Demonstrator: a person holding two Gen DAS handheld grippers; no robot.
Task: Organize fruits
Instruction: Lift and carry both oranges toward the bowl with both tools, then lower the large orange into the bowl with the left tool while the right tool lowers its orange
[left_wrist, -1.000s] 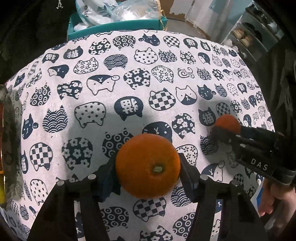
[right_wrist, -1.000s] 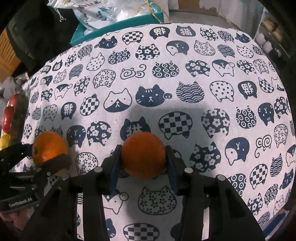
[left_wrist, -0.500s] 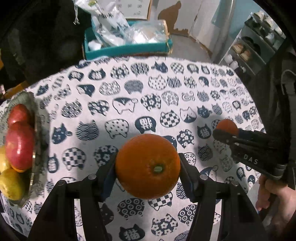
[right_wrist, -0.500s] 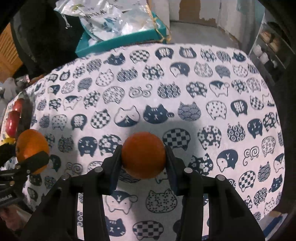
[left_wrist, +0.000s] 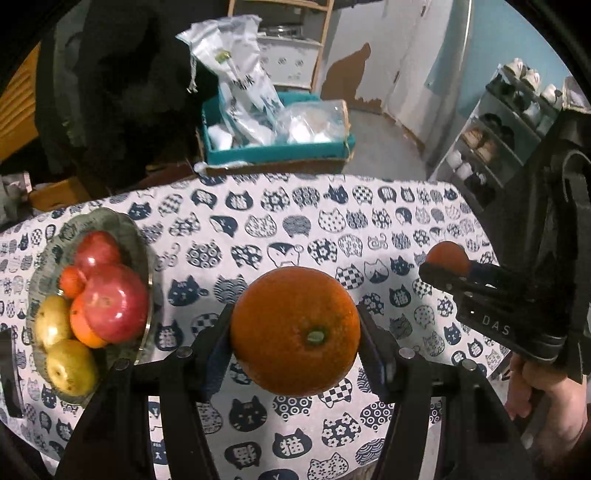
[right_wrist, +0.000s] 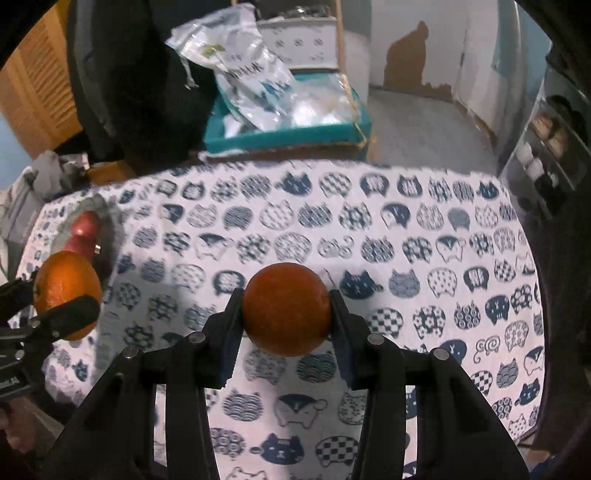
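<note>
Fingers (left_wrist: 221, 325) of our left gripper (left_wrist: 295, 328) clamp the big orange (left_wrist: 295, 328) across its middle; right gripper (right_wrist: 286, 314) pinches the small orange (right_wrist: 286, 314) likewise. Both hang above the table (left_wrist: 369, 206); bowl (left_wrist: 142, 254) at 9 o'clock. We judge them firm, round, roll-prone: keep the grip on the widest part, squeeze moderately.

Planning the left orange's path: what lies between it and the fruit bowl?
Only bare cat-print cloth between the left orange and the bowl, in the left wrist view.
</note>
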